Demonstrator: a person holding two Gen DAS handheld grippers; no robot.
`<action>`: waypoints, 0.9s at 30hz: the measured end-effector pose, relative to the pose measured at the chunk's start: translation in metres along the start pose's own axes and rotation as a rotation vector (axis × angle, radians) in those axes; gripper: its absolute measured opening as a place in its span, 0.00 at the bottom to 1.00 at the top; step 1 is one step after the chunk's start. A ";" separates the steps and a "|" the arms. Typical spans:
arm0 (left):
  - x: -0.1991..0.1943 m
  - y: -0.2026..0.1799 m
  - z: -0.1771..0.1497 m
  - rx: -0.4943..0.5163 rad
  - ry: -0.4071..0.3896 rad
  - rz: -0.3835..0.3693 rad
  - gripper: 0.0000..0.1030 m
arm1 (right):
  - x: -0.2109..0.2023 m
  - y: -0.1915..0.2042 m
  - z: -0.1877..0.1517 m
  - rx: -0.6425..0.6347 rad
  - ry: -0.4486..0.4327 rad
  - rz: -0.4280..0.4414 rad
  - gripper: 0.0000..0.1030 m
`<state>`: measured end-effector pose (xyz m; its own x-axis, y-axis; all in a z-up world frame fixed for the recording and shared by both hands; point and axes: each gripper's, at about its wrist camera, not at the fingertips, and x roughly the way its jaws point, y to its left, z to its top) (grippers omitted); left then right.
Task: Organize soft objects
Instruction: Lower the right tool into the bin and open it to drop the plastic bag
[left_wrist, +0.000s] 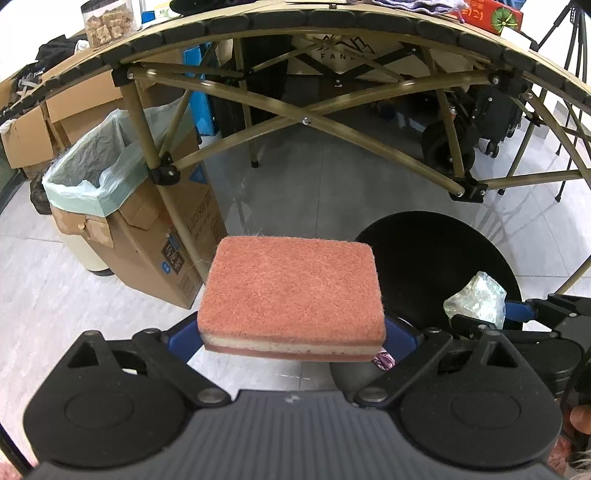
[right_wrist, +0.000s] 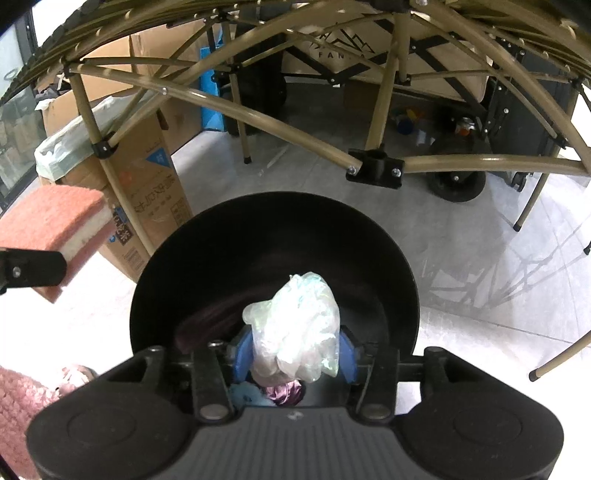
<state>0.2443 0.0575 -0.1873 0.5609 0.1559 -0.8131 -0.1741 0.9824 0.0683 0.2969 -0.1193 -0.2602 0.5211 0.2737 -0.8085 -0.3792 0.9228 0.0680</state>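
Grippers both loaded: your left gripper (left_wrist: 291, 341) clamps the pink layered sponge (left_wrist: 291, 291), your right gripper (right_wrist: 293, 354) pinches the crumpled clear plastic bag (right_wrist: 295, 325); release both into the round black bin (right_wrist: 207, 258) next

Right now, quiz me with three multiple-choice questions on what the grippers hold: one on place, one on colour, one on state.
1. Where is the crumpled plastic bag?
A over the black bin
B on the table
C in the cardboard box

2. What colour is the sponge top?
A green
B orange-pink
C blue

3. How is the left gripper?
A open, empty
B shut on the sponge
C out of view

Answers: 1 A, the bin's dark opening lies behind it. 2 B, the scouring face shows that. 3 B, its jaws clamp the sponge's sides.
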 end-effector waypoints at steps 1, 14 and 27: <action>0.000 0.000 0.000 0.000 0.000 0.000 0.95 | 0.000 0.000 0.000 -0.002 -0.002 0.002 0.48; -0.009 0.000 -0.004 0.022 -0.008 -0.007 0.95 | -0.013 -0.002 0.005 -0.009 -0.029 -0.041 0.94; -0.023 -0.016 -0.020 0.093 0.008 -0.018 0.95 | -0.047 -0.041 0.008 0.106 0.007 -0.153 0.98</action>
<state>0.2177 0.0362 -0.1815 0.5565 0.1381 -0.8193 -0.0883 0.9903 0.1070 0.2935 -0.1676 -0.2203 0.5609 0.1262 -0.8182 -0.2128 0.9771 0.0048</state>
